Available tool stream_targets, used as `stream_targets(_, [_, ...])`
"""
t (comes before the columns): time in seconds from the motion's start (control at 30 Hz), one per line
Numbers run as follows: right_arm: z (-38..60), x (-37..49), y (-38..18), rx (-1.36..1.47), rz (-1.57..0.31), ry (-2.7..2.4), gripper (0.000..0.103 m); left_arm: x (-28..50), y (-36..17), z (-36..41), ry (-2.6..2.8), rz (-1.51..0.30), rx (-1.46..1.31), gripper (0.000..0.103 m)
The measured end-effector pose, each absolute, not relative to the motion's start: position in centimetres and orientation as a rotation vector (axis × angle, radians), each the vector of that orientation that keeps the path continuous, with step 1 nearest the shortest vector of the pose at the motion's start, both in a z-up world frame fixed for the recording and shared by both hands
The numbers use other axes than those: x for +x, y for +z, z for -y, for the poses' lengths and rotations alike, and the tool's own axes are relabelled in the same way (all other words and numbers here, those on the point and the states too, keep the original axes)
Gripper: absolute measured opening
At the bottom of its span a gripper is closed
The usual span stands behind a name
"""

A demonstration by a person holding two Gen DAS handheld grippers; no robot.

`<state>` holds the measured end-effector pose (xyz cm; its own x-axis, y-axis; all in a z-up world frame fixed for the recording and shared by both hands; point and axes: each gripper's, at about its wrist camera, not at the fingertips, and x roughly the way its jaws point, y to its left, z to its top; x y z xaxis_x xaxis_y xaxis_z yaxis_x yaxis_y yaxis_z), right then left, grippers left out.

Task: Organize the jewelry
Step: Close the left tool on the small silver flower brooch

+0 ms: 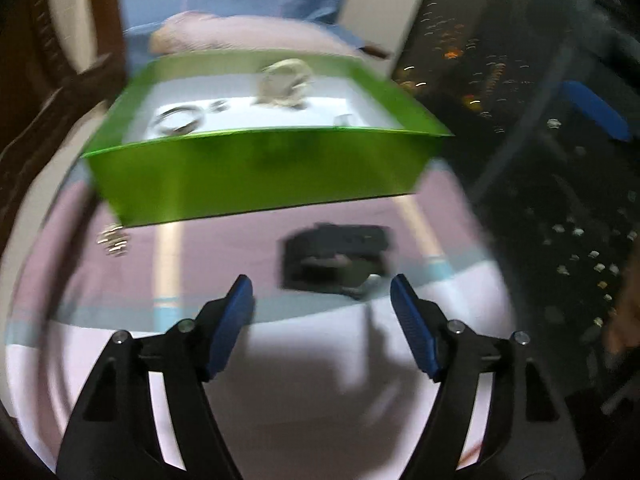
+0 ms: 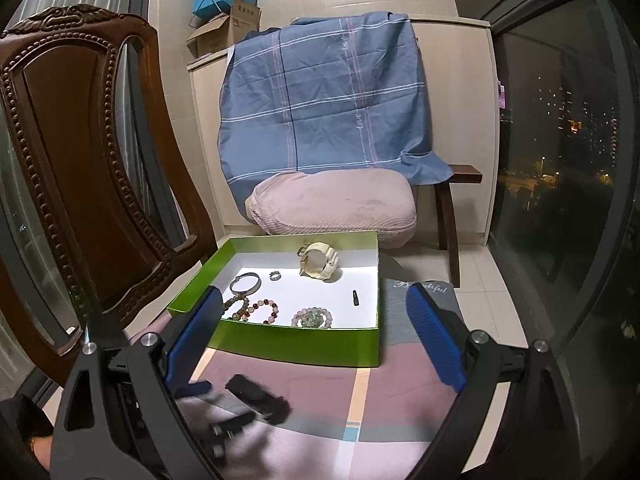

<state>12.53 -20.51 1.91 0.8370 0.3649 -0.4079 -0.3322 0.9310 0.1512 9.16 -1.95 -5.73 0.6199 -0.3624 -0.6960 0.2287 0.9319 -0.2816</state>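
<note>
A green box point(image 2: 280, 344) with a white floor stands on a pink cloth. It holds a cream watch point(image 2: 320, 266), a silver bangle point(image 2: 245, 282), a small ring point(image 2: 274, 275), several bead bracelets point(image 2: 267, 310) and a small dark piece point(image 2: 355, 297). My right gripper point(image 2: 316, 338) is open and empty, above the cloth in front of the box. My left gripper point(image 1: 322, 300) is open and empty, facing the box point(image 1: 256, 176); this view is blurred. A black watch point(image 1: 336, 260) lies on the cloth just ahead of it. A small shiny piece point(image 1: 114, 240) lies on the cloth by the box's left corner.
A carved wooden chair point(image 2: 80, 160) stands close on the left. A pink cushion point(image 2: 332, 204) and a blue cloth point(image 2: 324, 100) on a bench are behind the box. A dark window point(image 2: 560, 160) is on the right. The left gripper point(image 2: 236, 400) shows blurred below.
</note>
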Motion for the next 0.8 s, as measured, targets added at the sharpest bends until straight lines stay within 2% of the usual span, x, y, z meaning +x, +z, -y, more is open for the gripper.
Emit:
stream_targets(0.1, [20.6,12.6,1.9,0.074,-0.446,0.365,0.091,8.2,-3.7,2.6,-0.39,-0.725,-0.137,0.08])
stream_targets(0.13, [20.7,12.6,1.9,0.077,-0.446,0.365,0.091,8.0,-3.4,2.3,-0.362,-0.709,-0.134,0.091])
stream_targets(0.17, [20.7,12.7,1.9,0.081,-0.447,0.366,0.091,8.0,-3.2,1.5,-0.279,-0.707,-0.127,0.095])
stream_targets(0.37, [20.2,12.8,1.7,0.07,-0.459,0.378,0.091,10.4,-6.4,-3.7,0.059,-0.833,-0.099,0.094])
stream_targets(0.53, [19.9,12.8,1.5,0.064,-0.471,0.388,0.091,12.6,-8.4,-5.9,0.103,-0.895,-0.117,0.078])
stream_targets(0.57, [19.8,12.8,1.4,0.063,-0.474,0.39,0.091,13.1,-8.6,-6.3,0.106,-0.899,-0.123,0.073])
stream_targets(0.6, [19.7,12.8,1.4,0.061,-0.476,0.392,0.091,13.3,-8.7,-6.5,0.108,-0.902,-0.134,0.062])
stream_targets(0.7, [19.6,12.8,1.3,0.051,-0.48,0.396,0.091,14.3,-8.7,-6.9,0.121,-0.896,-0.123,0.044])
stream_targets(0.8, [19.7,12.8,1.3,0.05,-0.482,0.396,0.091,14.9,-8.9,-7.3,0.125,-0.896,-0.121,0.037])
